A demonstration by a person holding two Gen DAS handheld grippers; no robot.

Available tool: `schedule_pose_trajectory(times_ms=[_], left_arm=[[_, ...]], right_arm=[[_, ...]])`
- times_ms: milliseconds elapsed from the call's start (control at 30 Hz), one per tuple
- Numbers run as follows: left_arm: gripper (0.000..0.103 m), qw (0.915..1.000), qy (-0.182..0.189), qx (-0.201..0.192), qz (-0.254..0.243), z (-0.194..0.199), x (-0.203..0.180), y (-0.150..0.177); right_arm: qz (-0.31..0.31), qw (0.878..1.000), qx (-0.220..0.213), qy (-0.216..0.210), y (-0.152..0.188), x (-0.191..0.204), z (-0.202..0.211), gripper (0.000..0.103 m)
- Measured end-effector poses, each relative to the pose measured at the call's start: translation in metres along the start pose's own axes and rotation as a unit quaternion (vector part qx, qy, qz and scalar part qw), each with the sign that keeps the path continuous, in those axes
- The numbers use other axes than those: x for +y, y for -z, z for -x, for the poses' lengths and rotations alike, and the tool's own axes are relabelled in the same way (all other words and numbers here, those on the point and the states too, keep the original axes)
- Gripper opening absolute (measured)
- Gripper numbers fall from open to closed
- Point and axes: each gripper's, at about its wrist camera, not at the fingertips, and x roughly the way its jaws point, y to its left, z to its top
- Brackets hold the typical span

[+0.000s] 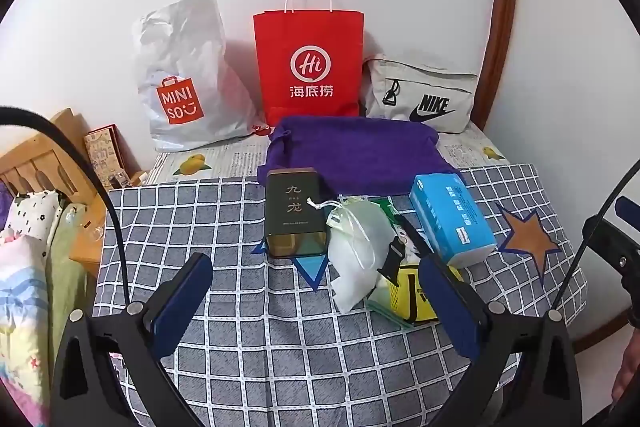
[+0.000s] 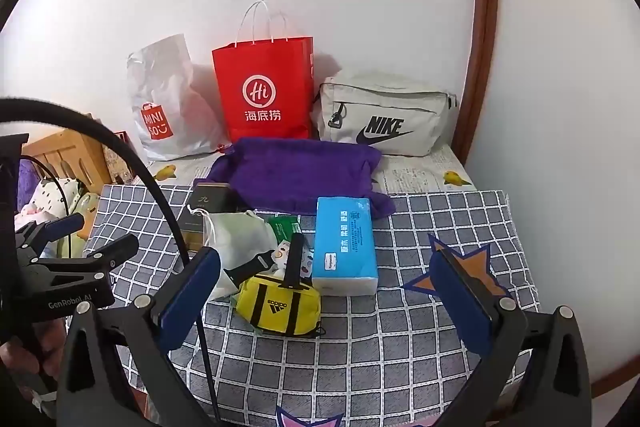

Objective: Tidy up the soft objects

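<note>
Right now you have both grippers hovering over the checked cloth (image 1: 280, 339), each with its jaws spread as wide as they go and nothing between them. Take the red paper bag (image 1: 310, 67) against the wall as your landmark.

Far left of it, off the cloth, sits a wooden headboard (image 1: 44, 163) with bedding below. Just left of the red paper bag leans the white Miniso bag (image 1: 184, 79), touching the wall. Your left gripper (image 1: 316, 291) hangs well in front of the red paper bag, low over the cloth.

In front of the red paper bag lies the purple cloth pouch (image 1: 356, 155), its back edge against the bag's base. Nearer you from there, the dark tin (image 1: 294, 213) stands upright, and the pale drawstring sack (image 1: 358, 247) lies just beside it on its right, apparently touching. The yellow Adidas pouch (image 2: 280, 303) sits nearest you in that cluster, with a black strap (image 2: 294, 259) across it and some small green packets tucked behind.

Right of that, the blue tissue pack (image 2: 346, 247) lies in front of and to the right of the red paper bag, one end overlapping the purple cloth pouch. The grey Nike bag (image 2: 384, 115) leans right beside the red paper bag. Your right gripper (image 2: 332, 287) hovers in front of the tissue pack, and an orange star patch (image 2: 460, 267) shows on the cloth beside its right finger.
</note>
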Motion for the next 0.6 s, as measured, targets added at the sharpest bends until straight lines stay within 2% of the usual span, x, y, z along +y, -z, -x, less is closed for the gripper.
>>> schedule_pose_trajectory(times_ms=[600], left_arm=[[0.103,1.0000,0.003,-0.002,-0.006,0.0041,0.0021,-0.0007]], right_arm=[[0.004,1.000,-0.003,-0.014,-0.0018,0.0106,0.0032,0.103]])
